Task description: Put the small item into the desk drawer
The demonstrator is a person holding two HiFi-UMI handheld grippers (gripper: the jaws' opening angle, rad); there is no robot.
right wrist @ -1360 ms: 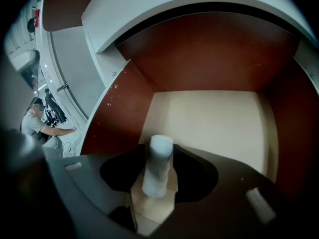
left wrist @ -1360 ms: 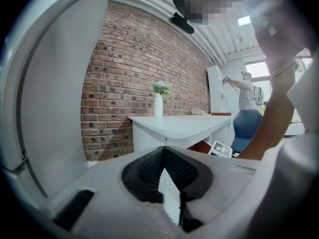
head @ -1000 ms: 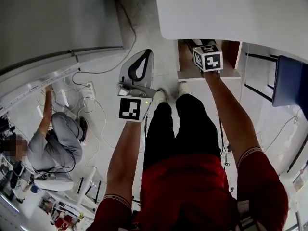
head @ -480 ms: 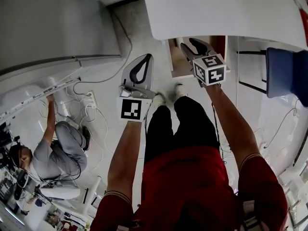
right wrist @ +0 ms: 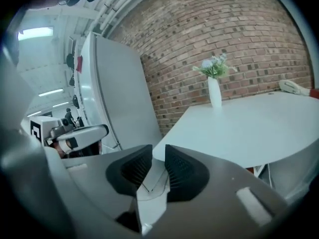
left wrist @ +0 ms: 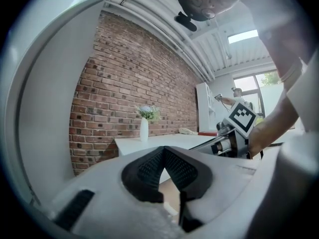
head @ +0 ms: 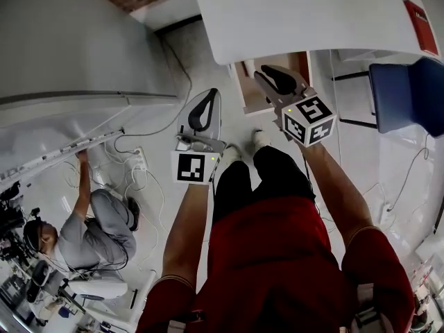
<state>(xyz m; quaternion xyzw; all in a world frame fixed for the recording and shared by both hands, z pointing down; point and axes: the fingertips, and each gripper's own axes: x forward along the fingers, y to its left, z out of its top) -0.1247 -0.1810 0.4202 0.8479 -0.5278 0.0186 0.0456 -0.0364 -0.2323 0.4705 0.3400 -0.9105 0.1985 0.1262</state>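
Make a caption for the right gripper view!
Empty right gripper, jaws closing, facing a white desk with a flower vase.

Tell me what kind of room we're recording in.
Probably a lab or office workspace: an exposed brick wall, a white desk with a vase of flowers, and a person on the floor working among loose cables.

Open drawer (head: 251, 82) mostly hidden; other things run out of frame.
In the head view, the drawer sits beneath the table (head: 298, 12), whose edge covers most of its inside, so its contents cannot be seen. The table is cut off by the top edge and a blue chair (head: 406, 92) by the right edge. A thin red object (head: 421, 19) and the floor clutter (head: 28, 283) at lower left are too small to identify.
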